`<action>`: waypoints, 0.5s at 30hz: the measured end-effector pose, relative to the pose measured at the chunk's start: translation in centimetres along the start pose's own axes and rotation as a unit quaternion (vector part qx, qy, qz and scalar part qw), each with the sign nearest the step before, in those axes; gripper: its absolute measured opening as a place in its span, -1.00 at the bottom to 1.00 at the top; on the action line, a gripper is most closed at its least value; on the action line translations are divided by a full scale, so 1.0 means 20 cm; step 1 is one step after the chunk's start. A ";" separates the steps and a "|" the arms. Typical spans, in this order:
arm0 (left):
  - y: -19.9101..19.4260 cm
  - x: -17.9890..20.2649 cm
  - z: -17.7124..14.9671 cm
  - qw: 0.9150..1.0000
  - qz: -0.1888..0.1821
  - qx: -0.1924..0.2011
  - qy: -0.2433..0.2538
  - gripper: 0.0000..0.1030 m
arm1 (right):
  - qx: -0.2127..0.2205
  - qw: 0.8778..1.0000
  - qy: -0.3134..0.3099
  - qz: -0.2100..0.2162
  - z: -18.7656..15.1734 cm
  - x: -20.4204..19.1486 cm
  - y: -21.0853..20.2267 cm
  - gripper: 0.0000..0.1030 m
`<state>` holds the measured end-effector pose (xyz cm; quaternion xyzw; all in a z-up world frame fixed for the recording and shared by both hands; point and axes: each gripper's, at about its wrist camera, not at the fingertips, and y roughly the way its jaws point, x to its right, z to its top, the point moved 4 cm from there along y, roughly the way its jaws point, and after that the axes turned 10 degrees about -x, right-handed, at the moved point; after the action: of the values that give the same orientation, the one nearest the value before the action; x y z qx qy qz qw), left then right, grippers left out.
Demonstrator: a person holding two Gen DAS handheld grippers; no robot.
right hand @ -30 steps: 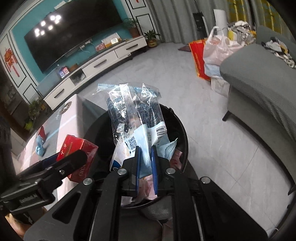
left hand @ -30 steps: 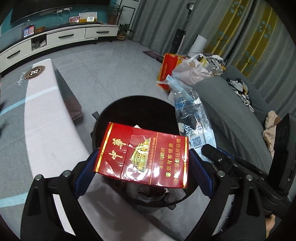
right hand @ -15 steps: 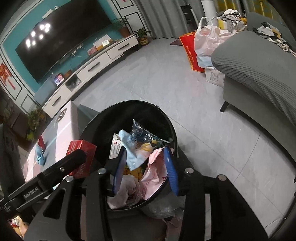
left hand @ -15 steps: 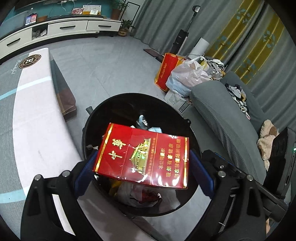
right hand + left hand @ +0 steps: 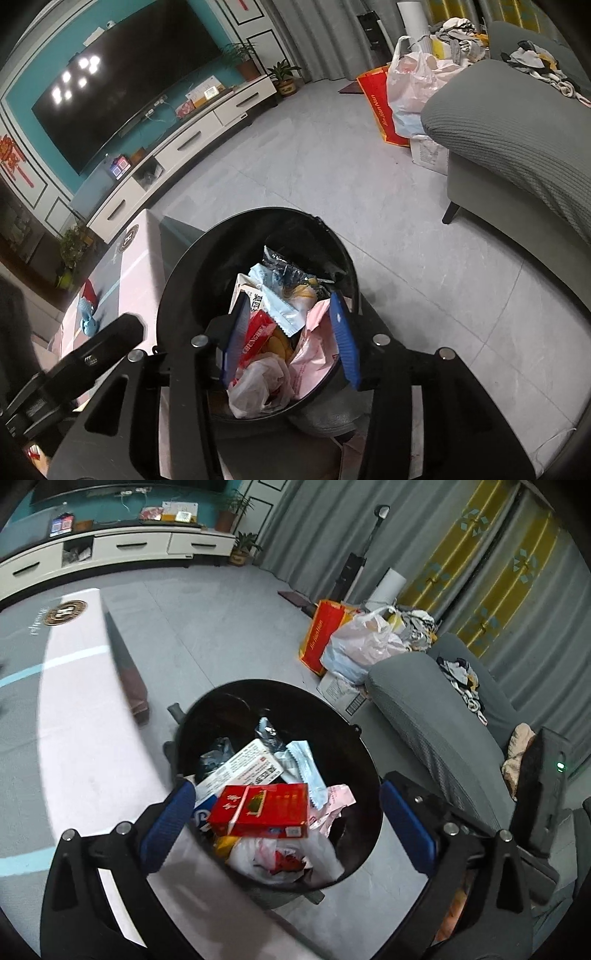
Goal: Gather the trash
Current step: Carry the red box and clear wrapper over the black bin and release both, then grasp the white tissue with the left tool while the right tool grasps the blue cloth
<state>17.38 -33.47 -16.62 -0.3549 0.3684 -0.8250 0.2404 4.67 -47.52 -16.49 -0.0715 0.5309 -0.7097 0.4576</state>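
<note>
The black bin (image 5: 369,760) stands on the grey floor (image 5: 221,627), hard against the pink-topped table (image 5: 74,738) on one side and near the grey sofa (image 5: 424,716) on the other. It is nearly full of trash.

The left hand-held gripper (image 5: 288,814) hangs over the bin with its blue pads spread as wide as they go; its jaws have just been opening, and nothing is gripped between them. The red pack (image 5: 264,810) sits below and between the pads, clear of both, lying flat on top of the heap in the bin. Under it lie a white printed box (image 5: 240,768), a pale blue wrapper (image 5: 306,771), crumpled pink paper (image 5: 336,801) and a white plastic bag (image 5: 280,856).

The right hand-held gripper (image 5: 291,341) is also over the bin, jaws partly open after just having been opening, and it holds nothing. Through the gap between its pads the same heap shows: the red pack (image 5: 258,338), the blue wrapper (image 5: 284,310), and a clear crinkled bag (image 5: 280,266) toward the bin's far side.

Beyond the bin, beside the sofa's far end, stand a red paper bag (image 5: 321,635) and a full plastic sack (image 5: 362,646).
</note>
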 end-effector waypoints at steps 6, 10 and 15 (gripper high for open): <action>-0.21 -0.12 -0.12 0.999 0.025 0.024 -0.019 0.94 | -0.001 1.000 -0.028 0.007 -0.03 -0.13 0.01 -0.12; -0.37 -0.23 -0.23 0.998 0.050 0.038 -0.029 0.94 | 0.006 0.998 -0.055 0.018 -0.06 -0.25 0.00 -0.04; -0.57 -0.40 -0.35 0.992 0.105 0.057 -0.026 0.94 | 0.009 0.994 -0.107 0.028 -0.12 -0.45 0.01 -0.02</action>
<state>15.49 -18.18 -14.38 -0.3211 0.3497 -0.8051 0.3554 8.58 -39.25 -14.26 -0.1280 0.4744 -0.6892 0.5325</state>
